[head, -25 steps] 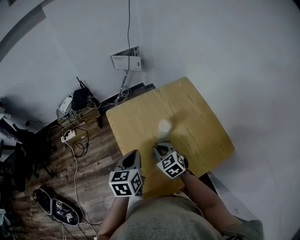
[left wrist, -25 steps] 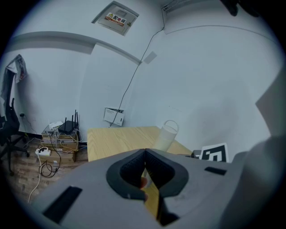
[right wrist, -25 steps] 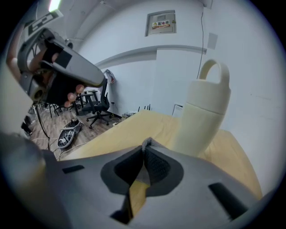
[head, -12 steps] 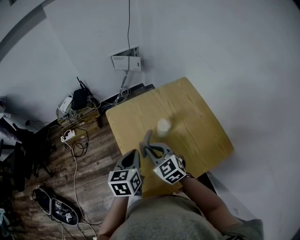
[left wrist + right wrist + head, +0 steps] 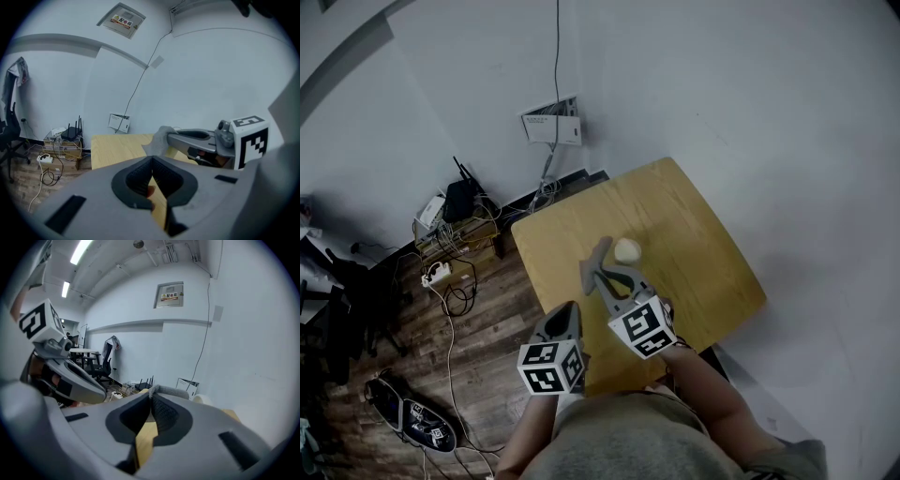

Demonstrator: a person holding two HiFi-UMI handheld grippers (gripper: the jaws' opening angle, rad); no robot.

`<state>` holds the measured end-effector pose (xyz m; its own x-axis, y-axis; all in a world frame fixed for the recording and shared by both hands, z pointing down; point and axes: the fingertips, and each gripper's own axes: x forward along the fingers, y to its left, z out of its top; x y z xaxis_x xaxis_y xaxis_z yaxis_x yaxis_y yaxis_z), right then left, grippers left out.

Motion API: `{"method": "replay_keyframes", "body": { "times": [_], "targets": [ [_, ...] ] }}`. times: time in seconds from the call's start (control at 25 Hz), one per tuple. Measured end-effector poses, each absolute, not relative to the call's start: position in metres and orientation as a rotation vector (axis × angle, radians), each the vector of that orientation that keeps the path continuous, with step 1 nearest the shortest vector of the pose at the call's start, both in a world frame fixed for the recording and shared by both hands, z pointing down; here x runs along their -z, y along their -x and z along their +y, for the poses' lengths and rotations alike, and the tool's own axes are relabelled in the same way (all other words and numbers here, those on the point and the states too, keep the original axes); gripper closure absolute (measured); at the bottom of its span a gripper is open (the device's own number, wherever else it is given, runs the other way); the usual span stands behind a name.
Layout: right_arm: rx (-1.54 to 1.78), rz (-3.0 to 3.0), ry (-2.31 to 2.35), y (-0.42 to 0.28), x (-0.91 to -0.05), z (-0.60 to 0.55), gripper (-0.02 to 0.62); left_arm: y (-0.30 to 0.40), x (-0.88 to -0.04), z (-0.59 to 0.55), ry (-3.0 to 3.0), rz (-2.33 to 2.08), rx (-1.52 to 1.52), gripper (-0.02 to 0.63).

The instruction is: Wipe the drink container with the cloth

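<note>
A small pale drink container [image 5: 627, 249] stands upright near the middle of the wooden table [image 5: 694, 225]. My right gripper [image 5: 603, 277] is shut on a grey cloth [image 5: 597, 257], which hangs just left of the container; whether they touch I cannot tell. In the right gripper view the cloth [image 5: 169, 392] bunches over the closed right gripper [image 5: 151, 400], and the container's rim [image 5: 202, 400] shows just beyond. My left gripper [image 5: 565, 311] hovers at the table's near-left edge, shut with nothing in it. The left gripper view shows the left gripper [image 5: 151, 162] closed, with the cloth [image 5: 161, 138] ahead.
A wall-mounted box [image 5: 553, 119] with a cable sits behind the table. Routers, a power strip and tangled cords [image 5: 450, 234] lie on the wood floor to the left. Shoes [image 5: 412, 412] lie at the lower left. An office chair [image 5: 10, 136] stands far left.
My right gripper has risen from the table's near side and swung forward and left, carrying the grey cloth up beside the container. The left gripper has stayed put.
</note>
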<state>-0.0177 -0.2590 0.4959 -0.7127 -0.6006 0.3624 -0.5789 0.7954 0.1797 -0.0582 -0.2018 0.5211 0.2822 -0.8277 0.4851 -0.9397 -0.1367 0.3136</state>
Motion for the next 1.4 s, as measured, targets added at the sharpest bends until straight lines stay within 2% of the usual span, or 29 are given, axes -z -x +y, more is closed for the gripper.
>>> {"method": "replay_keyframes", "body": {
  "times": [0.48, 1.4],
  "targets": [
    [-0.079, -2.474, -1.049, -0.007, -0.530, -0.266, 0.588, 0.059, -0.522, -0.198, -1.991, -1.573, -0.263, 0.604],
    [-0.299, -2.286, -1.024, -0.025, -0.624, -0.259, 0.588, 0.058, -0.527, -0.193, -1.979, -1.572, -0.266, 0.604]
  ]
}}
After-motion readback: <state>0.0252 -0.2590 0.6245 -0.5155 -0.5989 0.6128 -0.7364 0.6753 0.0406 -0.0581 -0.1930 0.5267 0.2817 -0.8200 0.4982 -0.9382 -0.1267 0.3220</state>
